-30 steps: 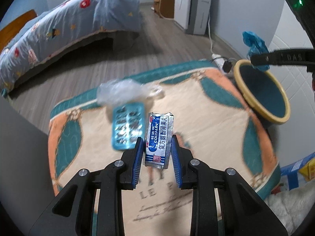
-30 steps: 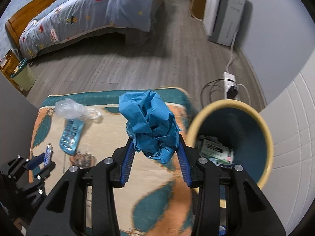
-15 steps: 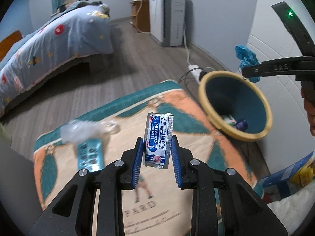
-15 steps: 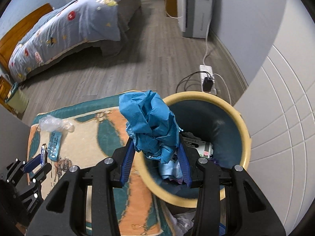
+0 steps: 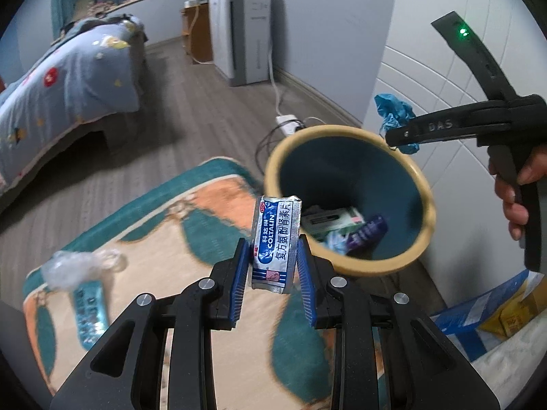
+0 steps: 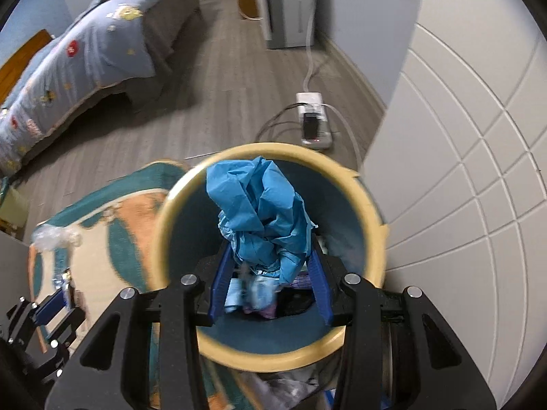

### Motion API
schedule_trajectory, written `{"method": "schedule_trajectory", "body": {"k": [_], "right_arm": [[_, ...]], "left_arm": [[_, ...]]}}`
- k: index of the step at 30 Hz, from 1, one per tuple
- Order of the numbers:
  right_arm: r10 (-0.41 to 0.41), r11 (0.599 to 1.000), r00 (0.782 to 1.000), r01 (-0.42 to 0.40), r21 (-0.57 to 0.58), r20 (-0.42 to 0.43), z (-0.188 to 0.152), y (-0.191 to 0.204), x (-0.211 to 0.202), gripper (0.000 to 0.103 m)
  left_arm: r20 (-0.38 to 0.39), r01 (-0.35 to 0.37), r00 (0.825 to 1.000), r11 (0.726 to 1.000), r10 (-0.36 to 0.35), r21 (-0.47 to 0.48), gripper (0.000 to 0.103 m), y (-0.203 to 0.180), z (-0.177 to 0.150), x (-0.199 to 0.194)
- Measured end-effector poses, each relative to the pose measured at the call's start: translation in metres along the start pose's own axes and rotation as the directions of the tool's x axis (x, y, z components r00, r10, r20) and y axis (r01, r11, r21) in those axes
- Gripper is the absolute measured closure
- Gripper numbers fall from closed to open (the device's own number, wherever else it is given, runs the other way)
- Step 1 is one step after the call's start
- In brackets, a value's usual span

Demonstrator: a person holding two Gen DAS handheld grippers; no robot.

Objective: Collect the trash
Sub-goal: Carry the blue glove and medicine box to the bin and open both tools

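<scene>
Both grippers have travelled from above the rug to the bin. Left gripper is clamped on the medicine sachet near the rim; right gripper is clamped on the blue crumpled wad over the bin. Some trash already lies inside. Farther back, the clear plastic wrap and the blister pack wait on the rug.

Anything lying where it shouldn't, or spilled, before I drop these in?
Yes: a clear plastic wrapper and a blue blister pack lie loose on the rug, outside the bin. No spill visible.
</scene>
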State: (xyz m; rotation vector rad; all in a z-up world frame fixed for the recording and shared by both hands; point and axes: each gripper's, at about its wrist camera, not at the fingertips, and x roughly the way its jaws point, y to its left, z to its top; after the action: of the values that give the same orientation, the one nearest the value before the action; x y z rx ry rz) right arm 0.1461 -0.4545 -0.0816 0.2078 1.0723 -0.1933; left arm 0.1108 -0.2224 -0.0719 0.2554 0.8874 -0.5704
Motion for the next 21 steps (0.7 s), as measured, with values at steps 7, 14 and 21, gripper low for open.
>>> {"method": "schedule_trajectory", "body": {"k": [7, 14, 21], "right_arm": [[-0.014, 0.998, 0.996, 0.019, 0.052, -0.094, -0.008, -0.035, 0.029, 0.062], [-0.016, 0.998, 0.988, 0.025, 0.062, -0.152, -0.015, -0.045, 0.045, 0.062], [-0.025, 0.999, 0.982, 0.032, 0.038, -0.188, -0.016, -0.044, 0.055, 0.062]], "left_arm": [[-0.029, 0.052, 0.998, 0.997, -0.051, 0.051, 0.073, -0.034, 0.011, 0.027], [-0.08, 0.087, 0.994, 0.992, -0.08, 0.096, 0.073, -0.061, 0.013, 0.058], [-0.123, 0.101, 0.989, 0.988, -0.087, 0.117, 0.073, -0.076, 0.013, 0.079]]}}
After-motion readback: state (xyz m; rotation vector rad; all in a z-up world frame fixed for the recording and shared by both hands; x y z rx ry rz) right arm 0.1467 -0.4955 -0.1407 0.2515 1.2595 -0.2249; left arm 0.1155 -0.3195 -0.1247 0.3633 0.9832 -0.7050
